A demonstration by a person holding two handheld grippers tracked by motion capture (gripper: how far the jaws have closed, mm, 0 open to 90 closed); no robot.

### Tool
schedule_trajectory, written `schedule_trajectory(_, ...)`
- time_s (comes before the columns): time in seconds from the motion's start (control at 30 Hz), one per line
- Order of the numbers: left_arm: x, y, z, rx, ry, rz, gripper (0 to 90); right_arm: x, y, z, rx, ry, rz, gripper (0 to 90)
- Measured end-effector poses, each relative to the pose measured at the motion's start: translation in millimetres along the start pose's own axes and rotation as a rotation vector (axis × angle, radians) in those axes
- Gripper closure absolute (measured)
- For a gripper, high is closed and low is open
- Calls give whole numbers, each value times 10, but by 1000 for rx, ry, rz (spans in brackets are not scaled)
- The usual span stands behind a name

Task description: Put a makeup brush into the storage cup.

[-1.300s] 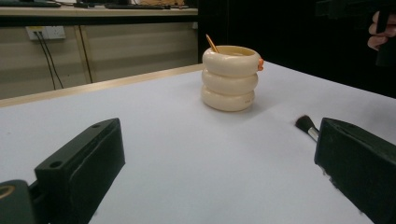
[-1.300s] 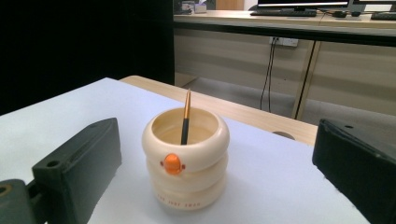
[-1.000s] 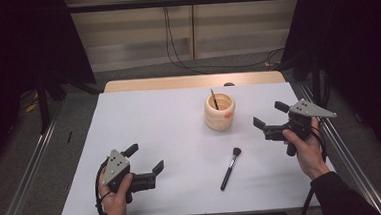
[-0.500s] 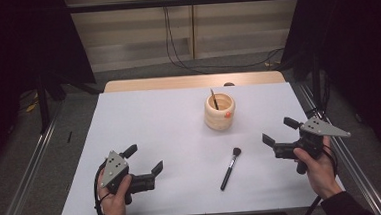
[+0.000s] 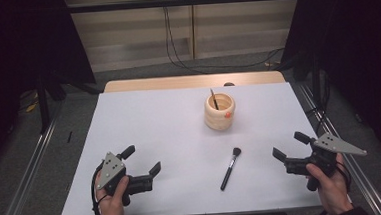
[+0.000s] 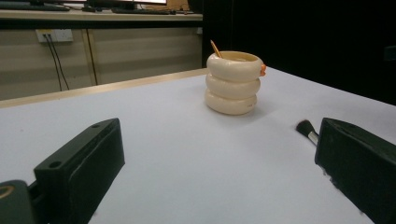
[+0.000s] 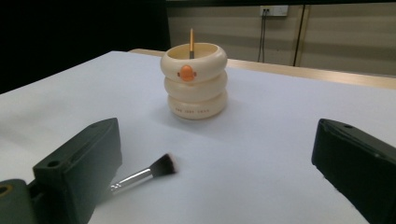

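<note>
A cream holder (image 5: pixel 219 110) made of stacked rings stands right of the table's middle, with a thin stick (image 5: pixel 213 99) leaning inside it. A black makeup brush (image 5: pixel 230 168) lies flat nearer the front, bristles toward the holder. My left gripper (image 5: pixel 141 160) rests open at the front left with nothing between its jaws. My right gripper (image 5: pixel 289 146) is open and empty at the front right, right of the brush. The left gripper view has the holder (image 6: pixel 232 83) ahead and the bristles (image 6: pixel 306 128) by the right jaw. In the right gripper view the brush (image 7: pixel 149 172) lies beside the left jaw, in front of the holder (image 7: pixel 194 81).
A white sheet (image 5: pixel 154 119) covers the table, whose wooden far edge (image 5: pixel 192 81) carries a small dark object (image 5: pixel 228 84). Metal rails (image 5: pixel 27 167) run along both sides. Cables (image 5: pixel 174 43) trail on the floor beyond.
My right gripper has moved from beside the holder back toward the front right edge, staying open. The left gripper, brush and holder have not moved.
</note>
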State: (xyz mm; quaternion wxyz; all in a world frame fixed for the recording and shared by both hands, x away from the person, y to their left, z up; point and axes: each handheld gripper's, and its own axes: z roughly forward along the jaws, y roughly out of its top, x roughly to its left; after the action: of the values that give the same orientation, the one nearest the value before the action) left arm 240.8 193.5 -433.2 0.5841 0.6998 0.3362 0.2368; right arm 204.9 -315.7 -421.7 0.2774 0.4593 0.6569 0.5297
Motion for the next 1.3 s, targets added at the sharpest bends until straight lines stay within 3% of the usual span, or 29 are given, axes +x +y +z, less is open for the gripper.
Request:
schedule_trajectory(0.3, -25, 20, 1, -6, -8, 21, 12, 4, -175, -134, 22, -2, 9, 17)
schedule_trajectory(0.4, -22, 19, -4, -5, -5, 19, 13, -28, -161, -150, 0, -8, 10, 18)
schedule_trajectory(0.87, 4, 9, -30, -8, 5, 14, 12, -15, -148, -134, -5, -5, 15, 14)
schedule_trajectory(1.1, -16, 17, -18, -8, 0, 17, 12, -7, -146, -151, -29, 10, -43, 10)
schedule_trajectory(1.3, -4, 16, -17, -6, 3, 18, 12, 26, -87, -138, -60, 10, -59, 11)
